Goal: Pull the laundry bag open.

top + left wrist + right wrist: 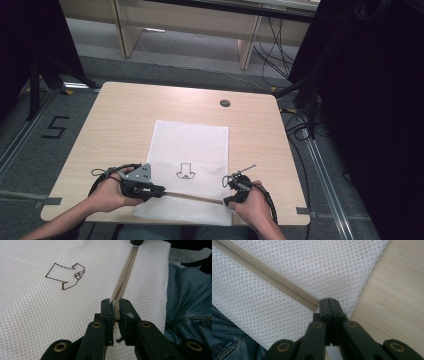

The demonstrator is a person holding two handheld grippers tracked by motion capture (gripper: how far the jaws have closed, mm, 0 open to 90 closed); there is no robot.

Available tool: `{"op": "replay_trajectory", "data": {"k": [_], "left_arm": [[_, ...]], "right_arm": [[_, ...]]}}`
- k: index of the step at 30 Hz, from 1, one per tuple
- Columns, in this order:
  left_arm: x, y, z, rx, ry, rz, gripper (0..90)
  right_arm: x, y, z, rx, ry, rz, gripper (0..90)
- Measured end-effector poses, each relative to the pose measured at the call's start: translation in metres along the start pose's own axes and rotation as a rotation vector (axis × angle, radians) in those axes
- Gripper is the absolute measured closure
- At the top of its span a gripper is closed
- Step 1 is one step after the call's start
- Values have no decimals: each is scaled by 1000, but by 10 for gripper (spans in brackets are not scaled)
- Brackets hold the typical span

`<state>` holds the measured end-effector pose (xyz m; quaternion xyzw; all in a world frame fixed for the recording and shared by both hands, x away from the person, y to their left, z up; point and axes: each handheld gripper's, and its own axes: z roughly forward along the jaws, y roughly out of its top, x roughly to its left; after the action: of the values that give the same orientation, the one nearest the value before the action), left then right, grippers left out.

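Both claws clamped: our L gripper [115, 305] & R gripper [328, 307] pinch zipper [124, 280] ends on mesh bag [192, 140].

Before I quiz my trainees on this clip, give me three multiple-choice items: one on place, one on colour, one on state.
1. Where does the zipper run?
A. near the bag's near edge
B. along its far edge
C. off the table

2. What colour is the mesh bag?
A. blue
B. white
C. black

3. How do the left tongs stand?
A. wide open
B. lying loose on the table
C. shut on the zipper's end

Key: 1 A, the tan strip crosses the bag nearest the person; 2 B, white mesh in every view; 3 C, the jaws pinch the tan end.
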<state>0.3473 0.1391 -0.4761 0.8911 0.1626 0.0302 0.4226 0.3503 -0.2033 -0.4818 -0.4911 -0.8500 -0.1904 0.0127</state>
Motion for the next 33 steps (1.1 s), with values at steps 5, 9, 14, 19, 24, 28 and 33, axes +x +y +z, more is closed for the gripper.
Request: {"op": "replay_trajectory", "data": {"k": [5, 9, 14, 19, 24, 28, 33], "left_arm": [[1, 0, -1, 15, 5, 19, 820], [1, 0, -1, -1, -2, 10, 820], [1, -1, -2, -1, -1, 15, 821], [2, -4, -4, 3, -2, 3, 820], [2, -4, -6, -5, -4, 4, 820], [3, -4, -6, 1, -3, 2, 821], [2, -5, -8, 7, 2, 3, 820]], "right_arm": [[0, 0, 0, -1, -2, -5, 900], [0, 0, 0, 0, 3, 2, 900], [0, 0, 0, 2, 4, -3, 900], [1, 0, -1, 2, 0, 2, 900], [1, 1, -1, 14, -1, 9, 900], [1, 0, 0, 8, -1, 9, 900], [0, 0, 0, 8, 4, 9, 900]]}}
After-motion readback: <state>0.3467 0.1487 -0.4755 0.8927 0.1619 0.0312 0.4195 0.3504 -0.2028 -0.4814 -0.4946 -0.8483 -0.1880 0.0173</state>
